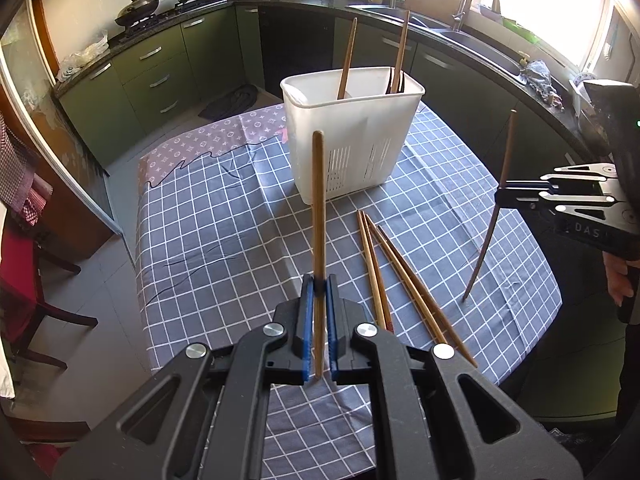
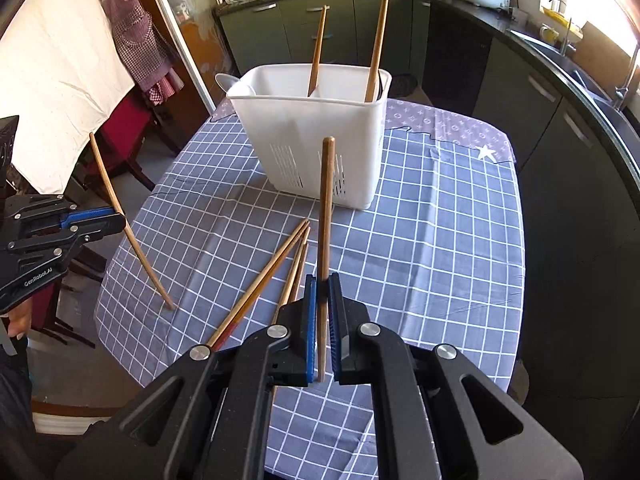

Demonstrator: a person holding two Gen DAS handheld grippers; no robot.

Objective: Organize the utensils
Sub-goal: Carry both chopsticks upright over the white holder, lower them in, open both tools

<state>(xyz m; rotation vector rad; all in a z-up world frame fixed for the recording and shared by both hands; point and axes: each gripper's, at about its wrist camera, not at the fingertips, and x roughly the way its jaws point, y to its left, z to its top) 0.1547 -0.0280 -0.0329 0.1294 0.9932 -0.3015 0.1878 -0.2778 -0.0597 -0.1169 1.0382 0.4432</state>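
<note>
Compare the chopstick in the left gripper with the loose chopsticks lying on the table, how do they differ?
The chopstick in the left gripper stands nearly upright; the loose chopsticks lie flat on the checked tablecloth. The held one is clamped between the shut left gripper pads, while the loose ones touch no gripper. The held one is single; the loose ones form a fanned bunch. Both are slim brown wooden sticks, outside the white holder.

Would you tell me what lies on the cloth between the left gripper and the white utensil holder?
Only bare checked tablecloth, as the left wrist view shows; the loose chopsticks lie off to the right of that line.
</note>
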